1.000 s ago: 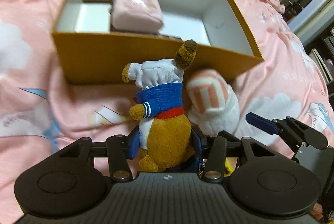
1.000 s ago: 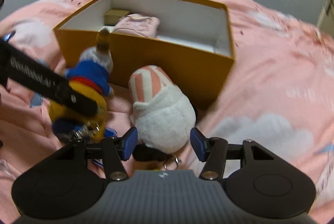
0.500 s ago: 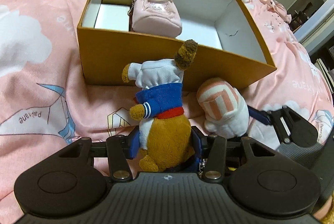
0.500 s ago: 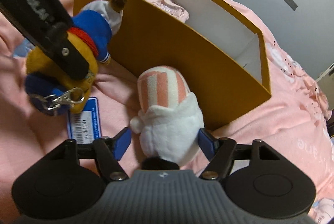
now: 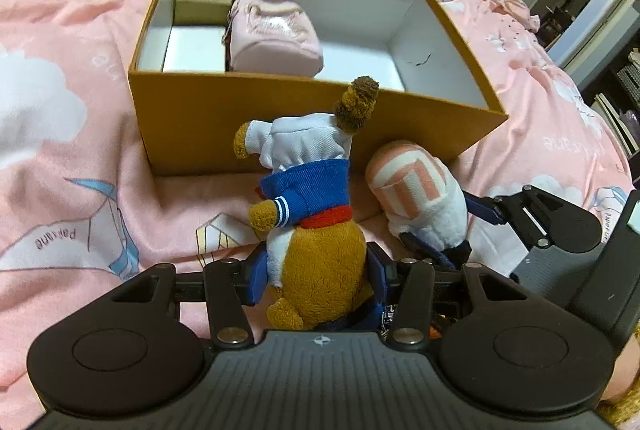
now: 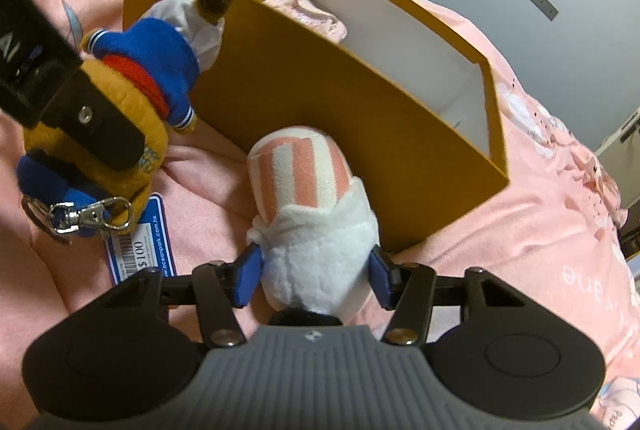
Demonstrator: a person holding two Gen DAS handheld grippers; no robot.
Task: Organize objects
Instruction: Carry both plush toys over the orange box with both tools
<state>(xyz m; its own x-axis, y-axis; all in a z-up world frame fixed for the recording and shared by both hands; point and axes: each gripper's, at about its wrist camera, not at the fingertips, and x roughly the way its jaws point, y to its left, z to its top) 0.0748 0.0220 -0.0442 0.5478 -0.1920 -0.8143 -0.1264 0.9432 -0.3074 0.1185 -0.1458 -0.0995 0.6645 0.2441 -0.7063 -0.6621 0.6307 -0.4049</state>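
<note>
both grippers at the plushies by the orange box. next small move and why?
Probably lift first. The left gripper is shut on the brown plush and the right gripper brackets the striped plush, both outside the orange box, whose near wall must be cleared.

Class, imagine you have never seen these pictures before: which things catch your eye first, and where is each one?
First, the brown plush toy in a blue jacket, clamped in the left gripper just in front of the orange box. Beside it, the white plush with pink stripes sits between the right gripper's fingers, against the box wall. Inside the box lies a pink pouch, all on a pink bedspread.
</note>
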